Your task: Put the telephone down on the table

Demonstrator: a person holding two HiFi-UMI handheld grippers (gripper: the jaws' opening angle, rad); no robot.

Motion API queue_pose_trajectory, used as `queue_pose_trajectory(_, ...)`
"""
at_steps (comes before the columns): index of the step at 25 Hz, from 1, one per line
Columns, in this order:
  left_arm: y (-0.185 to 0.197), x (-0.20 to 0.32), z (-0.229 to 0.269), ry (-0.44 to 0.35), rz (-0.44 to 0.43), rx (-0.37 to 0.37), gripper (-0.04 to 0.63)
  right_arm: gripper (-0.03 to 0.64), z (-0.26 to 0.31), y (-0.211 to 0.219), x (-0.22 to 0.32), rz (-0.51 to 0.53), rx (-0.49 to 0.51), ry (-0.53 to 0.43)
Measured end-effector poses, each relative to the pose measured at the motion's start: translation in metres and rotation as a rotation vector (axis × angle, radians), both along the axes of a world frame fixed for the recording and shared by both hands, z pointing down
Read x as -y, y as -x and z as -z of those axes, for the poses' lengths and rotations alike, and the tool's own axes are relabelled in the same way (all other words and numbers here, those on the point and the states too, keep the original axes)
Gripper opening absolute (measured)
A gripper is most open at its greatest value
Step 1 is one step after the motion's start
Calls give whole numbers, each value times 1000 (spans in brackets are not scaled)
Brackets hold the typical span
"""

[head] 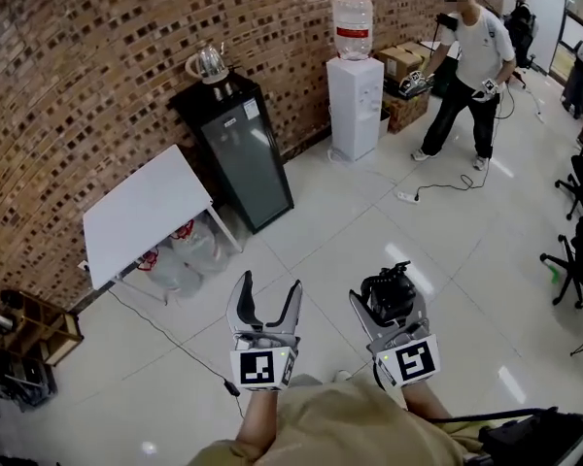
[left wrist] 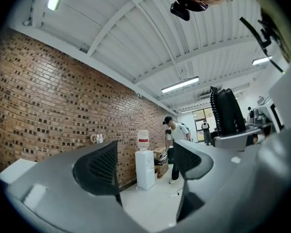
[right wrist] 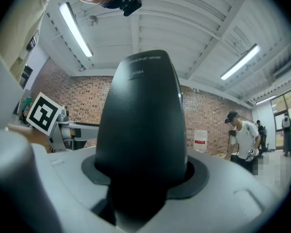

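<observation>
The left gripper (head: 268, 285) is held above the tiled floor (head: 350, 231). Its jaws stand wide apart with nothing between them; the left gripper view shows only floor and wall in the gap.

The right gripper (head: 390, 306) is just beside it. Its jaws are closed on the black telephone (head: 390, 289). In the right gripper view the telephone body fills the space between the jaws and rises upright from them. The telephone is in the air in this grip, not on any surface.

The white table (head: 141, 212) stands against the brick wall (head: 78, 66), ahead and to the left, well apart from both grippers. A black cabinet (head: 238, 153) with a kettle (head: 209, 61) on top stands beside the table. A water dispenser (head: 355, 95) stands further along the wall, near a second person (head: 471, 66).
</observation>
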State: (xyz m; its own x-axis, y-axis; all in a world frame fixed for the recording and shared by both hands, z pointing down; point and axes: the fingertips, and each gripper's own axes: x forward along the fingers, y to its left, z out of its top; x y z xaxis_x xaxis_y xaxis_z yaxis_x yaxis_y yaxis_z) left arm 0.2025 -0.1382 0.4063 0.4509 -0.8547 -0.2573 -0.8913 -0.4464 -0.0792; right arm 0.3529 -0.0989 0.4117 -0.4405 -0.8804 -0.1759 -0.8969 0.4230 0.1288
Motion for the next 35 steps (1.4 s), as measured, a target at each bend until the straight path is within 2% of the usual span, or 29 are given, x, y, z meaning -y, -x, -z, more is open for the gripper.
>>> queue_pose_trajectory(3,20,36,3,148,48,87,348,268,19,17,45,40,4,29)
queue_pose_trajectory(5,45,51,7,116,104,55,348,268,21,39,69,97,8,-4)
queue_pose_trajectory(8,88,73,12,22,165,-7,347,268,13,78,101,156,10,10)
queue_pose_trajectory(10,125,84,7,18,193,-28,348,268,6,111,117,180,9,30)
queue_pose_trajectory(15,243,124,-13,36,234,-31,348,268,-10,228,161,235,-2,62)
queue_pose_trajectory(18,303,156,-8,57,231,-26,348,268,-6,304,195,313,33,123)
queue_pose_trajectory(20,346,173,-2,66,244,-27,348,268,0,350,215,340,34,120)
queue_pose_trajectory(21,368,181,1,84,252,-21,348,268,4,372,226,343,35,116)
queue_pose_trajectory(23,414,201,12,174,263,1,348,268,23,416,255,345,44,126)
queue_pose_trajectory(24,437,215,24,187,271,-4,348,268,37,439,271,347,44,142)
queue_pose_trajectory(26,483,247,56,135,295,-59,348,268,63,483,303,369,25,192)
queue_pose_trajectory(28,521,272,64,122,326,-120,348,268,58,525,327,425,-1,233)
queue_pose_trajectory(32,573,293,-11,81,380,-148,348,268,-35,594,344,543,-42,221)
queue_pose_trajectory(35,587,300,-94,70,404,-152,348,268,-116,609,357,564,-54,210)
